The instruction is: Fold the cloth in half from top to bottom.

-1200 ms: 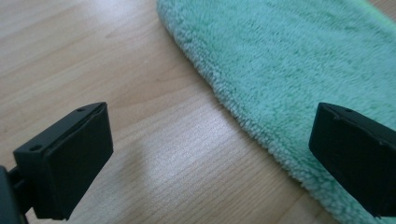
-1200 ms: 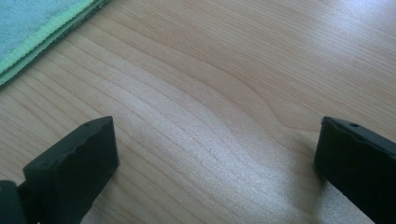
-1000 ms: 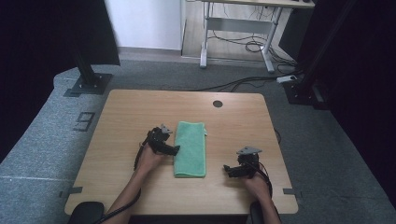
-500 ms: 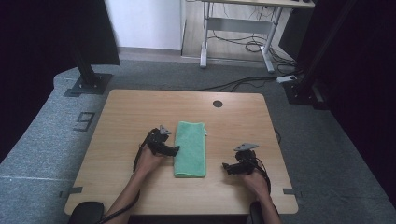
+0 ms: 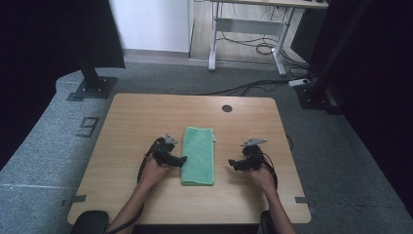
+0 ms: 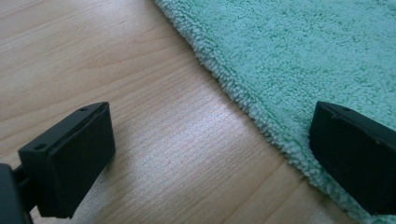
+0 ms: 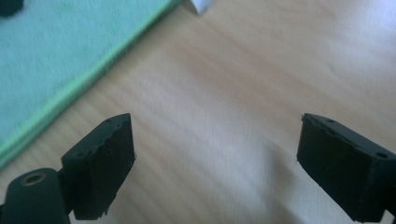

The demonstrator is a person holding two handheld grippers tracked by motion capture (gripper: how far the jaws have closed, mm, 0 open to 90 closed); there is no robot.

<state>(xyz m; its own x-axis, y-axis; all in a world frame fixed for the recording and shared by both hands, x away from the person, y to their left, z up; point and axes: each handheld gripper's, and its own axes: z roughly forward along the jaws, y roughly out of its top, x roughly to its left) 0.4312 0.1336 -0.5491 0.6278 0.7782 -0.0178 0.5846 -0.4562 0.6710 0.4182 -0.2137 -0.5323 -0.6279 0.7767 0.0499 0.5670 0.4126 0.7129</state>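
Observation:
A folded green towel (image 5: 198,155) lies flat in the middle of the wooden table (image 5: 126,122). My left gripper (image 5: 182,161) is open at the towel's left edge. In the left gripper view (image 6: 210,154) one jaw is over bare wood and the other over the fluffy towel (image 6: 308,60) edge. My right gripper (image 5: 232,164) is open over bare wood a short way right of the towel. In the right gripper view (image 7: 215,163) the towel (image 7: 60,56) edge shows at the upper left, with a white tag (image 7: 200,5) at the top.
A round cable hole (image 5: 227,108) sits near the table's far edge. A white desk frame (image 5: 248,29) and cables lie on the floor beyond. Dark stands (image 5: 92,73) flank the table on a grey carpet.
The right gripper has drifted slightly left, toward the towel. The left gripper stays at the towel's left edge.

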